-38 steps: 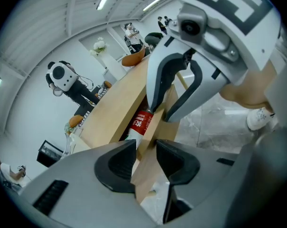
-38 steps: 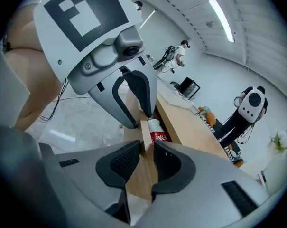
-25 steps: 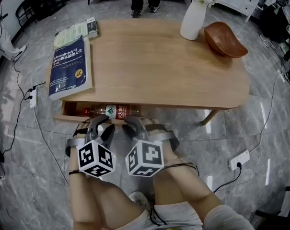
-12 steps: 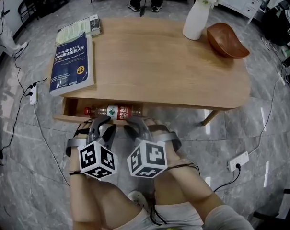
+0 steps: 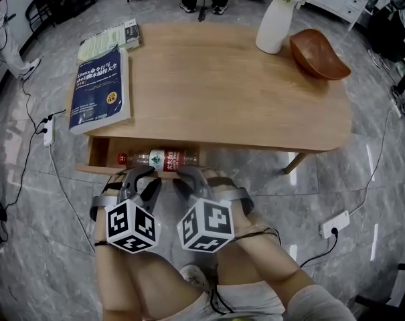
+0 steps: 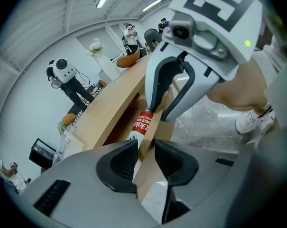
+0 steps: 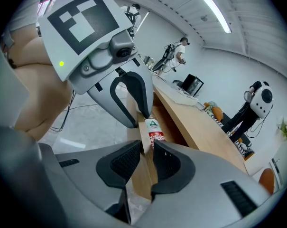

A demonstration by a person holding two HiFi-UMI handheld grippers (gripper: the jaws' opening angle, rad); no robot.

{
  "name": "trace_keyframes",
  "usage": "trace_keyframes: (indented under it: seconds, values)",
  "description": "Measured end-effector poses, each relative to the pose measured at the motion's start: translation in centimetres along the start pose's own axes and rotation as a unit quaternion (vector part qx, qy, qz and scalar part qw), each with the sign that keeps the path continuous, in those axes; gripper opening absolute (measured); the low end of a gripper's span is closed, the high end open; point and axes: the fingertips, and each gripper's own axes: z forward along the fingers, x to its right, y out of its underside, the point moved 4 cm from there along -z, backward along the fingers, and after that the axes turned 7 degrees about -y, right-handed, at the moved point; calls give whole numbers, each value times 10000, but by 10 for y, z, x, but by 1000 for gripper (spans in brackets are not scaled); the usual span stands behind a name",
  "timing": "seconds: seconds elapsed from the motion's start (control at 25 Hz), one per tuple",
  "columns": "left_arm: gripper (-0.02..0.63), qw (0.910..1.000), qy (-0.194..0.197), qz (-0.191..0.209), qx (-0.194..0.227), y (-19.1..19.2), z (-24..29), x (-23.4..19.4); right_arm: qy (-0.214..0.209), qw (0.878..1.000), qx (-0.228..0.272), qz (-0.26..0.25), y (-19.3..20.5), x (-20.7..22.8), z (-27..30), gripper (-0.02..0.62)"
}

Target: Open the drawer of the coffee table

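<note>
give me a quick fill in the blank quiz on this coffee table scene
The drawer of the coffee table stands partly ___.
The bottle lying in it has a ___ cap.
The large book on top has a ___ cover.
Beside the wooden bowl, the vase is ___.
Missing words: open, red, blue, white.
</note>
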Motion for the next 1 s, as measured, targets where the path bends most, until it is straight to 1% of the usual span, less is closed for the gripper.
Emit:
trace_keyframes:
  seconds: [0.08, 0.24, 0.4, 0.6, 1.0]
  values:
    - [118, 9999, 84, -84, -3, 0, -3, 3, -18, 10000, -21, 21, 0, -4, -2, 92]
    - [117, 9999, -44, 82, -118, -1, -5, 3, 12, 10000, 30, 19, -1, -4, -3, 91]
    - [114, 9999, -10, 58, -90, 1, -5, 6, -63, 10000, -7, 62, 0, -7, -3, 91]
    - [115, 10000, 72, -44, 4, 3, -11, 10, -123, 9999, -56, -39, -2, -14, -5, 89]
    - [114, 10000, 20, 23, 3, 4, -12, 12, -98, 9999, -57, -65, -1, -16, -6, 87]
